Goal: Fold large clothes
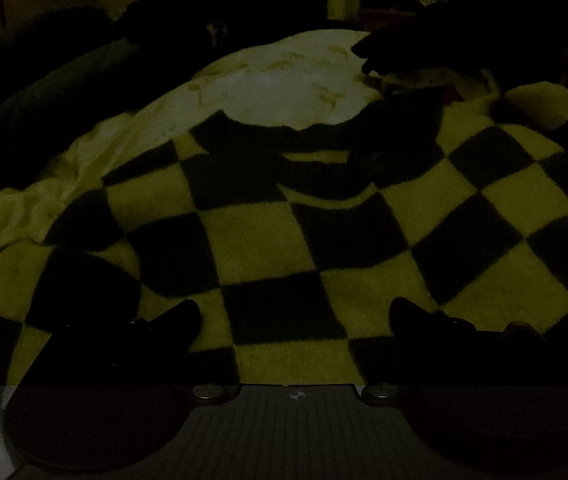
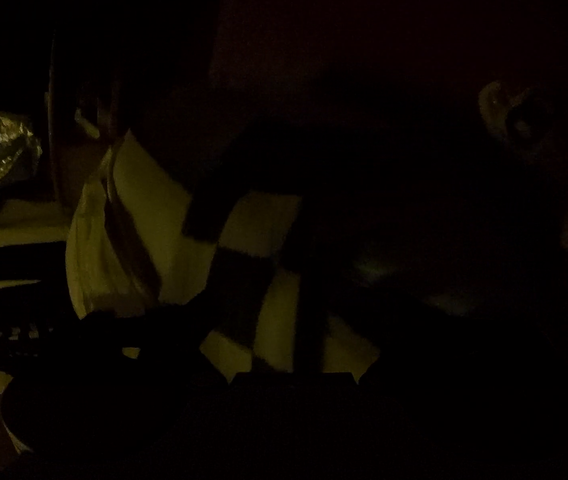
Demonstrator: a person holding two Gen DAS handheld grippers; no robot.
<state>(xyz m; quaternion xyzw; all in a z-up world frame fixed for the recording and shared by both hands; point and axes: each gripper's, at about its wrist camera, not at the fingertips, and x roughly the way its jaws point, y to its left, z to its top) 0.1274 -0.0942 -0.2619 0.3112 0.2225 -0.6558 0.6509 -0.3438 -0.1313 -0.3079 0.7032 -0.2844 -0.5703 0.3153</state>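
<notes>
A large knitted sweater point(image 1: 267, 240) in dark and yellow checks lies spread flat on a pale bed sheet point(image 1: 284, 84), its dark ribbed neckline point(image 1: 324, 168) pointing away from me. My left gripper point(image 1: 298, 316) hovers low over the sweater's near part, open, with only the flat knit showing between its fingers. The right wrist view is very dark. It shows a bunched, hanging part of the checked sweater point(image 2: 251, 220) close in front. My right gripper point(image 2: 288, 340) is lost in shadow, with only one dark finger point(image 2: 135, 328) faintly showing. I cannot tell how its jaws stand.
Dark bedding point(image 1: 43, 80) is heaped at the back left of the bed. A dark shape point(image 1: 396, 48) lies over a patterned item at the back right. The sheet is rumpled at the left point(image 1: 23, 208). A shiny crinkled thing point(image 2: 7, 148) shows far left in the right wrist view.
</notes>
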